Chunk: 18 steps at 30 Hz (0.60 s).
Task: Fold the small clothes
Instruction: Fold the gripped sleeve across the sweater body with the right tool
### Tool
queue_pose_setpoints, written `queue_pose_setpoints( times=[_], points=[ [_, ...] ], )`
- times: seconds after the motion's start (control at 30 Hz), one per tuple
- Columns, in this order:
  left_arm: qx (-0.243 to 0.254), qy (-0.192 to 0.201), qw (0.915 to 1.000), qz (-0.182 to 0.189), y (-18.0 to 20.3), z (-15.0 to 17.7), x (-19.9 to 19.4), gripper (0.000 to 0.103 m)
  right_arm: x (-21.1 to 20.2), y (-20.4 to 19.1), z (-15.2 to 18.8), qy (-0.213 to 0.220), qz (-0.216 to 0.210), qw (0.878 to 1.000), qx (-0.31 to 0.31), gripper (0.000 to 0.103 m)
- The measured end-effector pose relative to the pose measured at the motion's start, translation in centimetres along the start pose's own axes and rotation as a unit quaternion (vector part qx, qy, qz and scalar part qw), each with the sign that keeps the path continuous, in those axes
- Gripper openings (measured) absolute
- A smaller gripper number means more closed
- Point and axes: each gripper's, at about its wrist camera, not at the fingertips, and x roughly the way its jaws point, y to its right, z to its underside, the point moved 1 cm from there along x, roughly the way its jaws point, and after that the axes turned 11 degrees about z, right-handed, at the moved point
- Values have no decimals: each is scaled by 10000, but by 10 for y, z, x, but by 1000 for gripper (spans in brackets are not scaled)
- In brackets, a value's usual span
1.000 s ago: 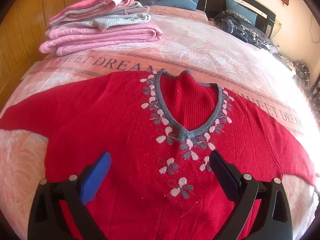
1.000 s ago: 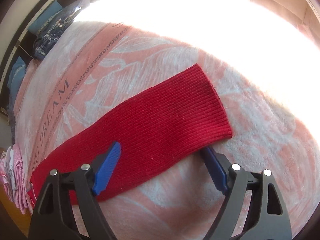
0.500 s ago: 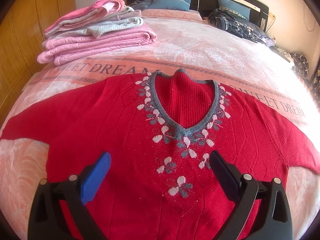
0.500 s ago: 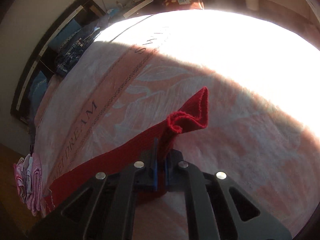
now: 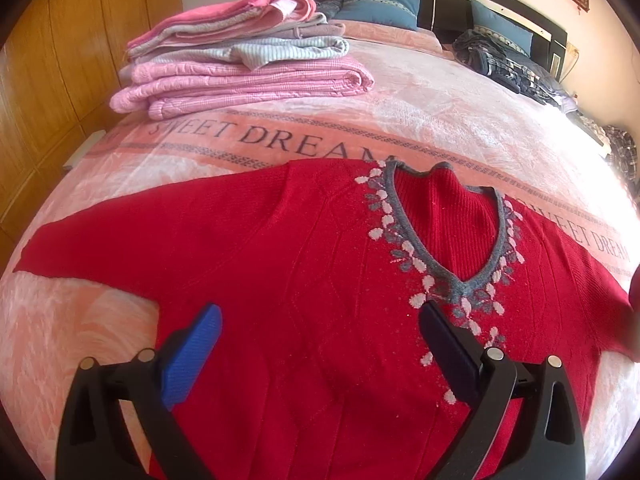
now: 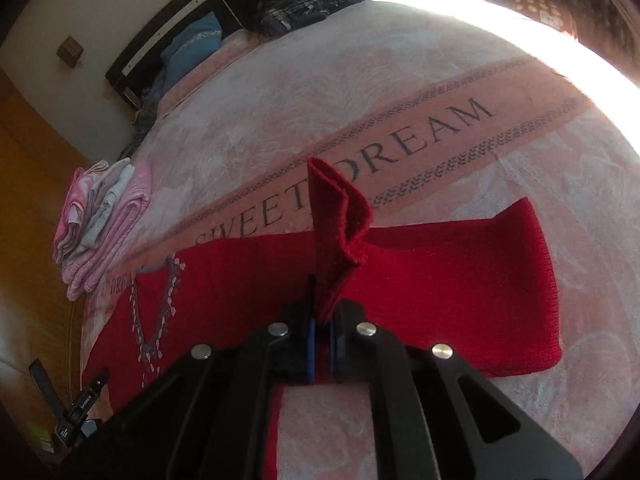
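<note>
Stack of folded pink and grey blankets (image 5: 240, 60) far left on the bed; red knit sweater with grey V-neck and white-grey flower trim (image 5: 312, 280) lies flat, front up, on the pink "SWEET DREAM" bedspread (image 5: 420, 104); left tool (image 5: 320, 344) hovers over its chest, jaws wide, empty; right tool (image 6: 322, 340) clamped on a fold of the sweater's red ribbed cuff (image 6: 340, 232), sleeve doubled over, probably lifted clear of the bedspread; glare washes out the far right.

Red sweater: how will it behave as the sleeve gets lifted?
Probably floppy: the red sweater cuff curls limp above the shut right gripper. Likely drags rather than slides; the knit lies on a plush blanket.
</note>
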Motion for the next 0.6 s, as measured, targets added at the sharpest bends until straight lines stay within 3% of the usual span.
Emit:
queue_pose_setpoints(
  times=[0.23, 0.43, 0.53, 0.57, 0.6],
  points=[
    [-63, 6, 9998, 163, -12, -4, -4, 99, 22, -109, 25, -201, -457, 9956, -788, 3],
    [-58, -65, 9995, 293, -15, -4, -2, 99, 47, -166, 54, -509, -623, 9889, -1250, 3],
    [-63, -128, 9992, 373, -12, -3, 2, 99, 61, -180, 68, -873, -785, 9829, -1417, 13],
    [-68, -151, 9990, 417, -10, -3, 3, 99, 61, -180, 70, -936, -870, 9813, -1441, 23],
    [-74, -179, 9987, 470, -8, -3, 5, 99, 59, -178, 72, -914, -974, 9804, -1451, 26]
  ],
)
